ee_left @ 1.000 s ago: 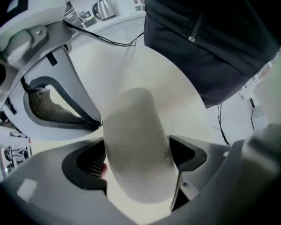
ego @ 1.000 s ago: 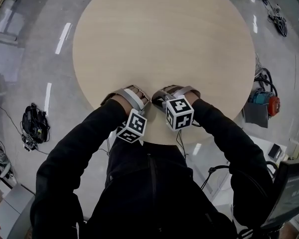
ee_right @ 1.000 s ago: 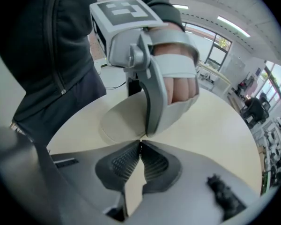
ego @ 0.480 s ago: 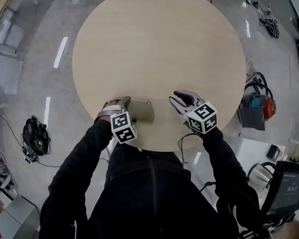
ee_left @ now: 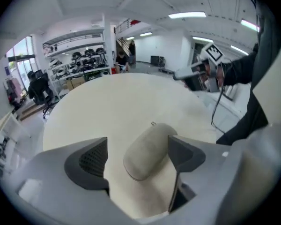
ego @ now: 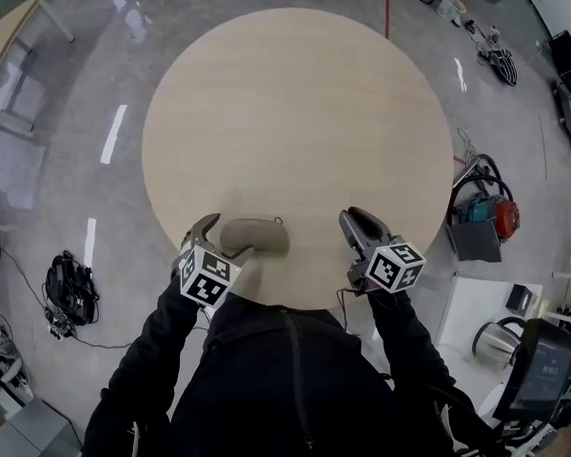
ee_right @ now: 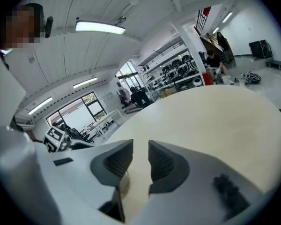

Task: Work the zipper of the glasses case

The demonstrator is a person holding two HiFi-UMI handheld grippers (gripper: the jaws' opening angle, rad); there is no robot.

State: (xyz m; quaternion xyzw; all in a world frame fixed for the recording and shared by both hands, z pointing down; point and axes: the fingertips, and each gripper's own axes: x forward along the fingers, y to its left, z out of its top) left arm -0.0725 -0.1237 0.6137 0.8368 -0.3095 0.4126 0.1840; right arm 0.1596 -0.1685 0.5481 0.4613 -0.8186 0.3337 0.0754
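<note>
So the glasses case (ego: 257, 237) lies flat near the round table's (ego: 300, 112) 7 o'clock edge. In its own view the left gripper (ee_left: 136, 146) has its jaws wide apart around one end of it, just closed in a bit, no squeeze. The head view hides the right gripper's (ee_right: 140, 159) gap. Its own view shows the jaws narrowly apart, just opened, with nothing between.

The glasses case (ego: 254, 235) looks like matt beige cloth with a fine grain. The round table (ego: 295, 112) is pale wood, smooth and matt. The floor (ego: 105, 84) is glossy grey.
</note>
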